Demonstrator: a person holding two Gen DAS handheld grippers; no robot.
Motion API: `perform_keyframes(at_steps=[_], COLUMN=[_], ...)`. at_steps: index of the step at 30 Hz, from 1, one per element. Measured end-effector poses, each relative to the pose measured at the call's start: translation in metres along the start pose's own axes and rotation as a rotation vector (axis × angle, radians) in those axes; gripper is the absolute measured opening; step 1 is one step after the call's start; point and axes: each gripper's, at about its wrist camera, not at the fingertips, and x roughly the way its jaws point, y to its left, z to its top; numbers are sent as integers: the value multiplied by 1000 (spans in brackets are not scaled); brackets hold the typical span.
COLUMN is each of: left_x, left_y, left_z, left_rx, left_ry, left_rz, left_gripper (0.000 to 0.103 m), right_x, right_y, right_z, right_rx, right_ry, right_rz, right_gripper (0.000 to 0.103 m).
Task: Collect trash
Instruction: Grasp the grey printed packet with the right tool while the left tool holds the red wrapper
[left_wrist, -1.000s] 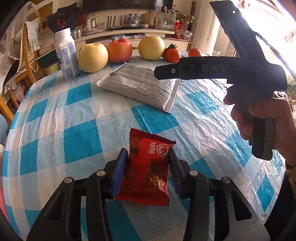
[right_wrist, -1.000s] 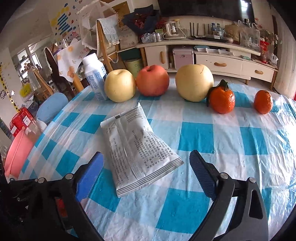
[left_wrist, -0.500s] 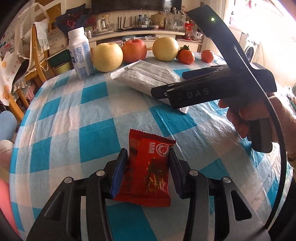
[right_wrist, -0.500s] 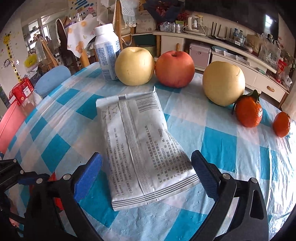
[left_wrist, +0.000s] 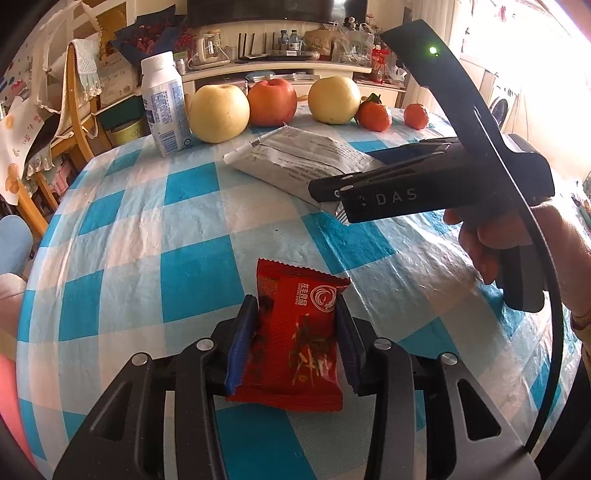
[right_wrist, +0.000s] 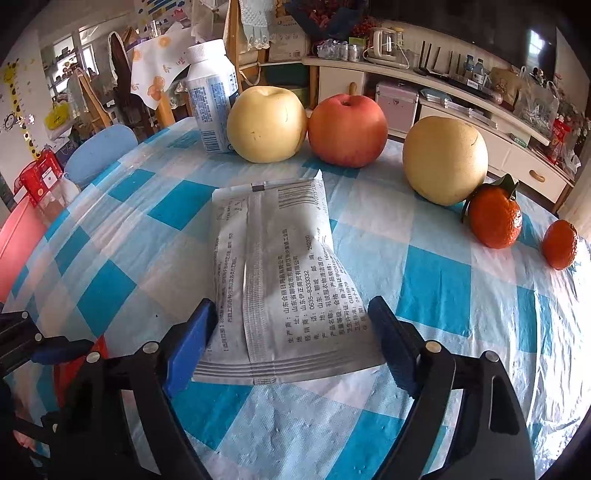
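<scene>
Left wrist view: red wrapper (left_wrist: 293, 332), glossy crinkled foil with serrated ends and white print, was clamped flat between the blue pads of the left gripper (left_wrist: 293, 328) above the checked tablecloth (left_wrist: 122, 229). Right wrist view: grey packet (right_wrist: 280, 280), matte, flat, rectangular, printed with dark text and a barcode (seam down the middle), lay on the cloth near the fruit. Right gripper (right_wrist: 291, 332) was spread wide, fingers (right_wrist: 192, 343) flanking the packet's near end; contact could not be told.
</scene>
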Motion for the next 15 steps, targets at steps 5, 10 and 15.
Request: perform_keyframes(at_steps=[5, 10, 15], left_x=[-2, -6, -13], left_y=[3, 12, 23], left_z=[-1, -1, -2], left_rx=[-12, -33, -54], left_ry=[0, 6, -1], left_rz=[-8, -8, -9], left_gripper=[42, 41, 40], right_x=[-4, -13, -25], right_y=[2, 9, 25], right_z=[-3, -5, -6], right_rx=[-3, -3, -29], right_ry=[-11, -38, -77], right_rz=[-9, -11, -11], right_gripper=[82, 80, 78])
